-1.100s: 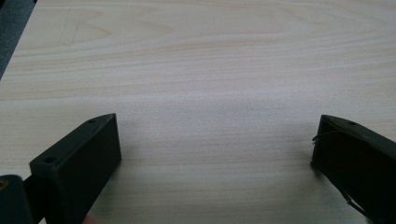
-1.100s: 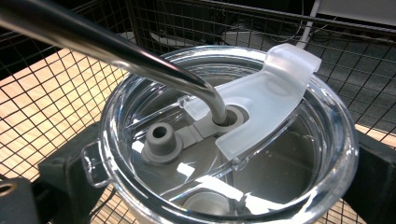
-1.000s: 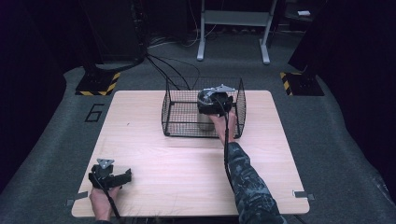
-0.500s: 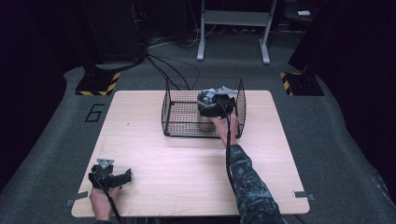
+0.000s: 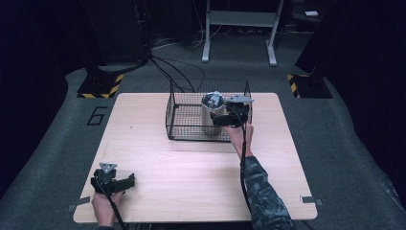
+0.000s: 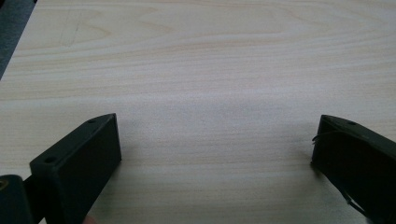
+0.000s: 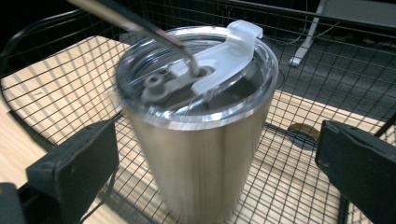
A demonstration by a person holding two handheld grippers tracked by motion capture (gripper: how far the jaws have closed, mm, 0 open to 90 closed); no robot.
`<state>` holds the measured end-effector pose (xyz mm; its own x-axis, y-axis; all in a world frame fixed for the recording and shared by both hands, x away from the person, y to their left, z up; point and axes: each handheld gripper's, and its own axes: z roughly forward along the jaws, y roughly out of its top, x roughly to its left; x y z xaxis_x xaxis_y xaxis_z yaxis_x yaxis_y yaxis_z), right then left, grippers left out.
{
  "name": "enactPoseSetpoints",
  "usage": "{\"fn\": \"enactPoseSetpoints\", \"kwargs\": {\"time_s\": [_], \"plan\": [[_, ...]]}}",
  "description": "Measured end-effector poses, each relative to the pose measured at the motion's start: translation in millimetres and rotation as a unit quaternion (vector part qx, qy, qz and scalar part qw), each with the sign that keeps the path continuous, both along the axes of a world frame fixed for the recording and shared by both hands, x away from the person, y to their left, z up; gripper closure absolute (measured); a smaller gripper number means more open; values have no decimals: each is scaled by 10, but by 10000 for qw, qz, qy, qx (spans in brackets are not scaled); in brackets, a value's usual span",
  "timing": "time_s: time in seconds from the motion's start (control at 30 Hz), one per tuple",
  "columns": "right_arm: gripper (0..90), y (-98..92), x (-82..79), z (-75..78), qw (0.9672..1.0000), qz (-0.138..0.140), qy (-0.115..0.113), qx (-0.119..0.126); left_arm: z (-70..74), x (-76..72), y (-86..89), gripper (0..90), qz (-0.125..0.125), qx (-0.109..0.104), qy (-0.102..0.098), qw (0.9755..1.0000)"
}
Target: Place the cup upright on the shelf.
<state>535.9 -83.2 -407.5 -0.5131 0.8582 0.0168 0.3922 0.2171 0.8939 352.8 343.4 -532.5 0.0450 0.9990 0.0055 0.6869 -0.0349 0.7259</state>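
A stainless steel tumbler (image 5: 209, 120) with a clear lid (image 7: 196, 79) and a metal straw (image 7: 140, 23) stands upright in the right part of a black wire basket (image 5: 178, 111). My right gripper (image 5: 219, 119) is at the tumbler's right side, reaching over the basket's near right corner. In the right gripper view it (image 7: 215, 158) is open, with the jaws wide on either side of the tumbler (image 7: 201, 163) and not touching it. My left gripper (image 5: 129, 181) rests near the table's front left corner, open (image 6: 215, 149) over bare wood.
The wooden table (image 5: 191, 177) has free room in front of and left of the basket. Cables (image 5: 167, 72) trail over the grey floor behind it. A metal stand (image 5: 239, 28) and striped bases (image 5: 100, 86) sit farther back.
My right gripper has drawn back toward the person from over the basket. The tumbler it covered now stands uncovered in the basket. The left gripper has not moved.
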Motion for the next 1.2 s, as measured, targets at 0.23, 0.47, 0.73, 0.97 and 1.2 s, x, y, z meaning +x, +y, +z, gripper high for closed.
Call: {"fn": "enactPoseSetpoints", "kwargs": {"time_s": [0.23,0.47,0.73,0.97,1.2], "plan": [[0,-113,-305,34,9998,168,-91,6,0,0,0,11,-9,-5,0,10000],[0,-196,-635,37,9993,346,-156,-41,0,0,-1,12,-15,-1,-5,10000],[0,-346,-1027,-132,9989,443,-130,-98,0,0,-1,12,-15,-1,-6,10000],[0,-539,-1293,-489,9990,346,134,-263,0,0,-1,12,-15,-1,-5,10000],[0,-857,-1491,-892,9980,108,570,-267,0,-1,-3,12,-13,6,-6,10000]]}}
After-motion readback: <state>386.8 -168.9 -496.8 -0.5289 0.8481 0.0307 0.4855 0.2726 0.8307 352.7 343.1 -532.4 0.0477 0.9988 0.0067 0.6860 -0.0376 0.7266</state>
